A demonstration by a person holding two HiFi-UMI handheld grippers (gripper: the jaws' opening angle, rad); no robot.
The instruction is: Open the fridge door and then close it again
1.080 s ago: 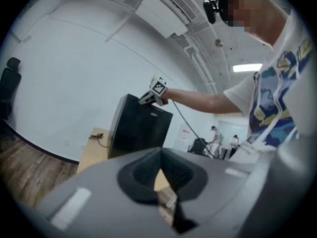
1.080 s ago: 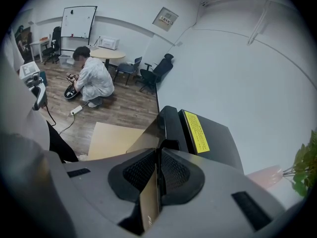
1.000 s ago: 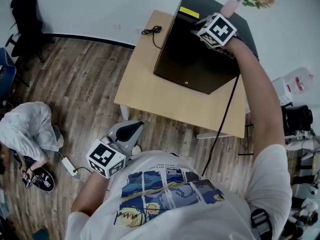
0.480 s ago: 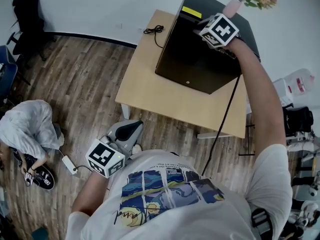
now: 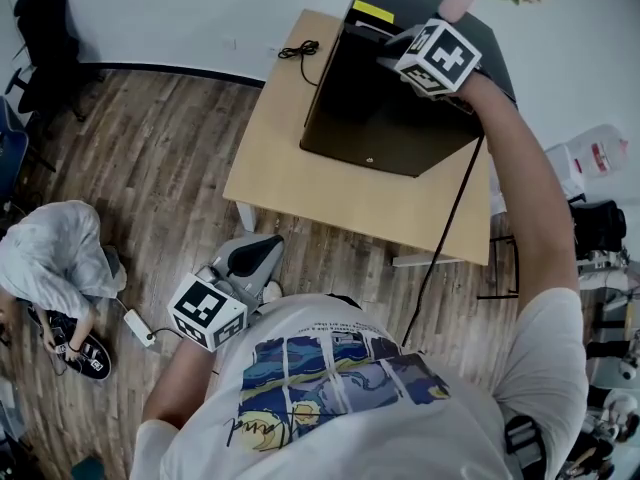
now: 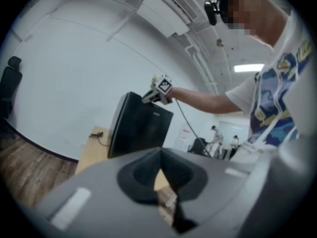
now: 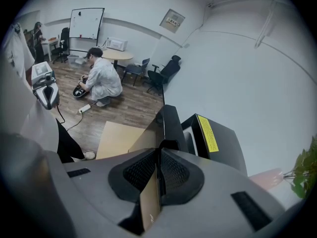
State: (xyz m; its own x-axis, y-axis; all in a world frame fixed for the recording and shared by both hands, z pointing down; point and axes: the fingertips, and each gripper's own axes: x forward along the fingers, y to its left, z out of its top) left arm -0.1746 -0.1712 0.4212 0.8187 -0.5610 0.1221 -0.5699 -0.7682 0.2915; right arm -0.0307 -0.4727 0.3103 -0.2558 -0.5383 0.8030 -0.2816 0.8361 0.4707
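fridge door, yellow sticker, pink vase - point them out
fridge door [image 5: 368,110], head view, middle of its black front
yellow sticker [image 5: 373,11], head view, its centre
pink vase [image 5: 456,1], head view, its body

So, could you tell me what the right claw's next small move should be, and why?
Probably pull the fridge door outward to swing it wide. The right claw is shut on its top edge, and it stands only slightly ajar from the cabinet, so opening looks unfinished.

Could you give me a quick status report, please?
Left gripper shut, empty, held low. Right gripper shut on fridge door, top edge; door ajar. Table in front bare.
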